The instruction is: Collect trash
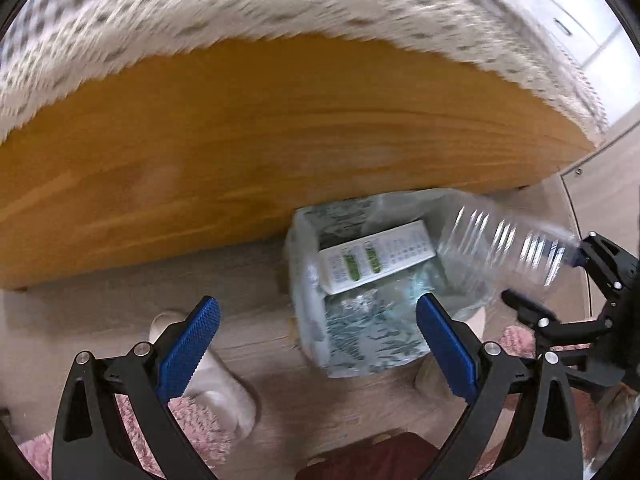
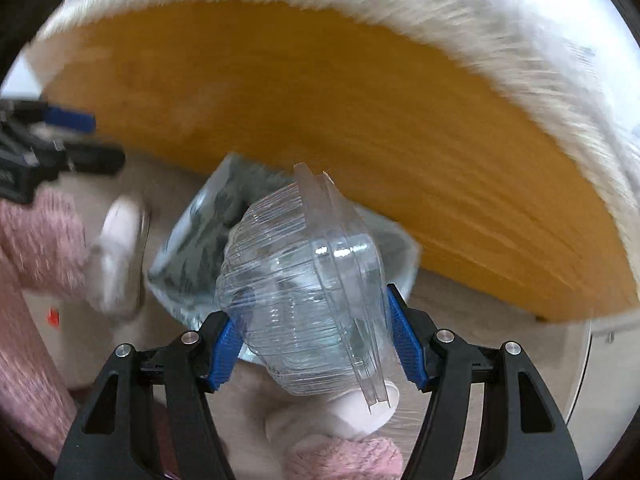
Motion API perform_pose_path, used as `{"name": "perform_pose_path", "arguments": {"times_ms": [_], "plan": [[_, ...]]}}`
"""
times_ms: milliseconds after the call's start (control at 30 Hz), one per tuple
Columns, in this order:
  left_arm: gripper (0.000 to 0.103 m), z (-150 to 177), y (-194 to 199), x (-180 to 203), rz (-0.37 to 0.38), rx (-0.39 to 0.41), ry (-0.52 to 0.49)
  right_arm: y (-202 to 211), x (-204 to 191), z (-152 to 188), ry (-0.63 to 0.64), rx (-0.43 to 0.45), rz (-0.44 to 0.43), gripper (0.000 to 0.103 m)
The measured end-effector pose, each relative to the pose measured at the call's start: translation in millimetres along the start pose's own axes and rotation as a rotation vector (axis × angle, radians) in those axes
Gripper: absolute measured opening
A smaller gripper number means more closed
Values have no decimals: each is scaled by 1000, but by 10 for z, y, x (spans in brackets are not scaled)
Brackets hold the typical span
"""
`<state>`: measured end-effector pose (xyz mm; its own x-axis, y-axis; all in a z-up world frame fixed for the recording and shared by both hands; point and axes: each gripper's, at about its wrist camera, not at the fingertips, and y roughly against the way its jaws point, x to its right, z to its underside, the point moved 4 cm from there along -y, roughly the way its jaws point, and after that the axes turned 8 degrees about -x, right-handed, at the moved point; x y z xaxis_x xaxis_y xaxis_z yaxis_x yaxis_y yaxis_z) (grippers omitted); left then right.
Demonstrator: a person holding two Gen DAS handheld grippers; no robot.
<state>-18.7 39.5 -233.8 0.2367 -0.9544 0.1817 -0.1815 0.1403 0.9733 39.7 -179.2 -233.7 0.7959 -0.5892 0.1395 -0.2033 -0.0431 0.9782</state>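
Print on the white carton (image 1: 376, 258) is unreadable; right claw (image 2: 316, 340) grips clear bottle (image 2: 308, 304), left claw (image 1: 316, 344) open.

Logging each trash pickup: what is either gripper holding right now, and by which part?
The right gripper grips a clear plastic bottle across its ribbed body. The left gripper holds nothing.

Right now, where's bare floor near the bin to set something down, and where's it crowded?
Bare floor lies left of the lined bin, between it, the wooden bed side and the left foot. It is crowded at the bin's right: the right gripper holds the clear bottle over the rim. The box fills part of the bin.
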Motion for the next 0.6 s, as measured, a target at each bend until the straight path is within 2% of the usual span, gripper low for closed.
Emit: {"name": "perform_pose_path", "arguments": {"times_ms": [133, 333, 533, 600], "plan": [[95, 17, -66, -91, -7, -27, 26, -408, -193, -92, 158, -130, 3, 64], [95, 31, -131, -154, -11, -51, 31, -807, -564, -194, 362, -250, -6, 64], [95, 16, -204, -344, -21, -70, 104, -1162, -694, -190, 522, -375, -35, 64], [95, 18, -235, -427, -27, -82, 132, -1258, -766, -184, 541, -400, -48, 64]]}}
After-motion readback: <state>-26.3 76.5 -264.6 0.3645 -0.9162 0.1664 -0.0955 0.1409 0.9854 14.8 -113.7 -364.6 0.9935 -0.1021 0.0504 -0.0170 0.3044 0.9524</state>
